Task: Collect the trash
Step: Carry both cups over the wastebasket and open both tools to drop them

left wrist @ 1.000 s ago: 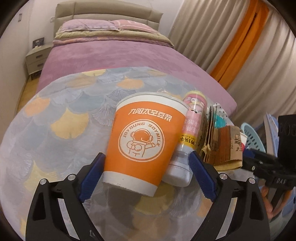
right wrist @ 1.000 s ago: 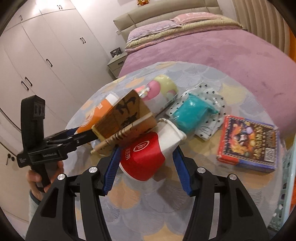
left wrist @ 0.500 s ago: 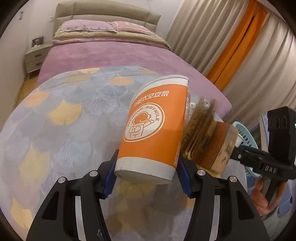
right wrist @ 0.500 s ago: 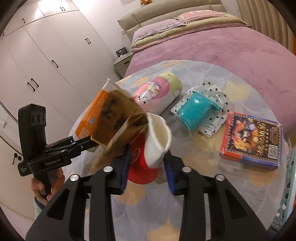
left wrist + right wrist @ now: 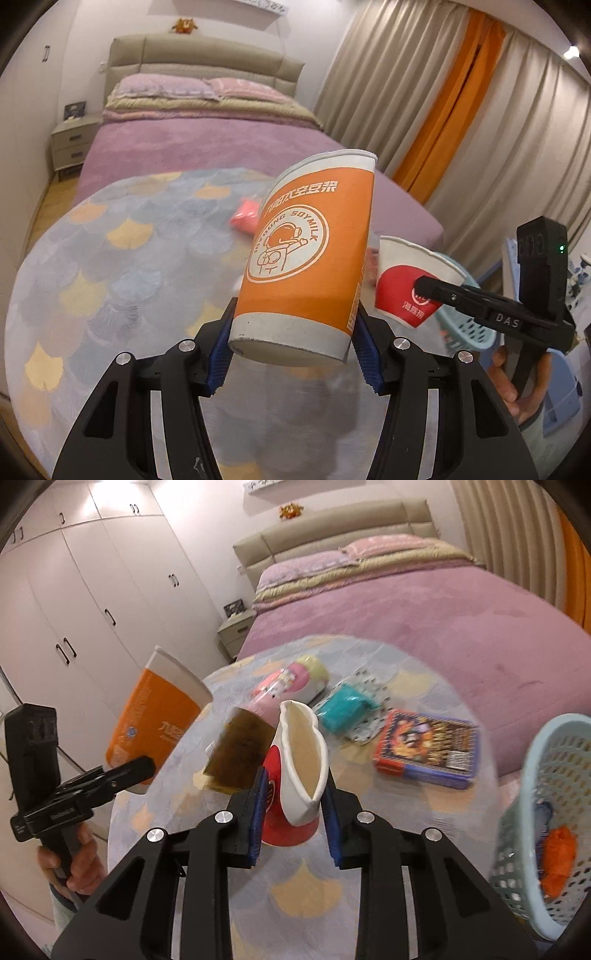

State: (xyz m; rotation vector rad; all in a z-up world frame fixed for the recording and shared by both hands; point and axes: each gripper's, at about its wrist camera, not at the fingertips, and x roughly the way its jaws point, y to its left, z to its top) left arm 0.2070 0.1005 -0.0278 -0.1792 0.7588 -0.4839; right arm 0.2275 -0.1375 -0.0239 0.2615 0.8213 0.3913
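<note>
My left gripper (image 5: 293, 354) is shut on an orange soymilk paper cup (image 5: 310, 258) and holds it above the round table (image 5: 110, 266). The cup also shows in the right wrist view (image 5: 155, 716). My right gripper (image 5: 293, 819) is shut on a red-and-white paper cup (image 5: 299, 768), squeezed flat at the rim; it also shows in the left wrist view (image 5: 410, 280). A brown paper bag (image 5: 236, 753) hangs blurred in the air just left of the red cup. A light blue trash basket (image 5: 546, 812) with orange trash inside stands at the right.
On the table lie a pink-and-yellow bottle (image 5: 291, 681), a teal item on a dotted wrapper (image 5: 347, 709) and a colourful box (image 5: 428, 753). A bed with a purple cover (image 5: 424, 605) is behind. Wardrobes (image 5: 92, 602) are on the left.
Both grippers have lifted their cups higher off the table. The brown paper bag has come off the red cup and shows blurred beside it. The basket has come into the right wrist view.
</note>
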